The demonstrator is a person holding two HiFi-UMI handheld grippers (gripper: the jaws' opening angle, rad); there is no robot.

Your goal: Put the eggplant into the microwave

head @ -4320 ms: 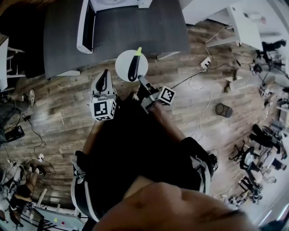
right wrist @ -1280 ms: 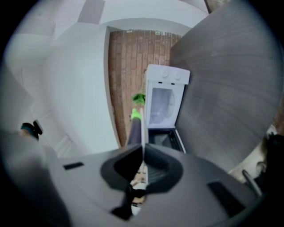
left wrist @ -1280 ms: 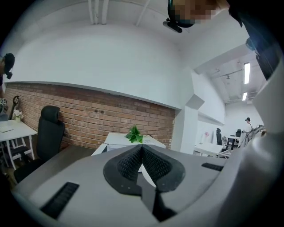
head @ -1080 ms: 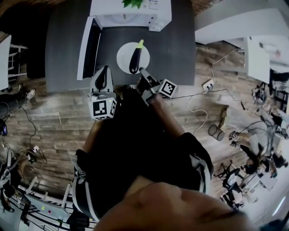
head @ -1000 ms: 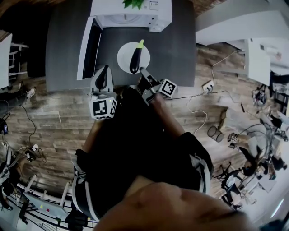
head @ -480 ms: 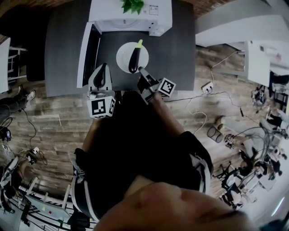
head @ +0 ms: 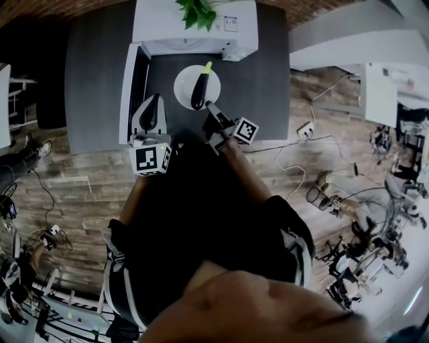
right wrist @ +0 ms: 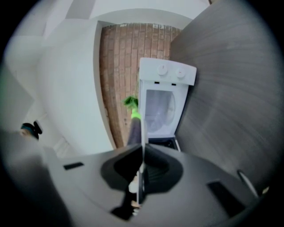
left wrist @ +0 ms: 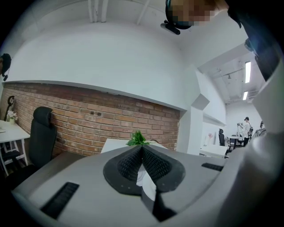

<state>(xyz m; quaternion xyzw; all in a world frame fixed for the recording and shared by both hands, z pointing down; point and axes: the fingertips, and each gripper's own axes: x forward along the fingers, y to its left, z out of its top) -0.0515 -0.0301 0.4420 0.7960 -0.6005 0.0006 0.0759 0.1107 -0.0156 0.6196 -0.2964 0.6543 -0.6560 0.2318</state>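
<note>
A dark purple eggplant (head: 199,89) with a green stem lies on a white plate (head: 182,87) held over the dark table (head: 258,74). My right gripper (head: 209,108) is shut on the plate's near rim. In the right gripper view the plate (right wrist: 141,133) shows edge-on between the jaws, with the eggplant (right wrist: 134,129) beside it. Just beyond stands the white microwave (head: 194,28), its door (head: 130,80) swung open to the left and its cavity (right wrist: 159,111) facing me. My left gripper (head: 153,104), shut and empty, hovers near the door's lower end; its pads (left wrist: 133,162) meet.
A green plant (head: 198,10) sits on top of the microwave (left wrist: 116,144), in front of a brick wall (left wrist: 88,122). A black office chair (left wrist: 41,137) stands to the left. Cables and a power strip (head: 305,127) lie on the wooden floor to the right.
The plate with the eggplant has travelled from over the floor to over the table, close in front of the open microwave. Both grippers came forward with it; their states are unchanged.
</note>
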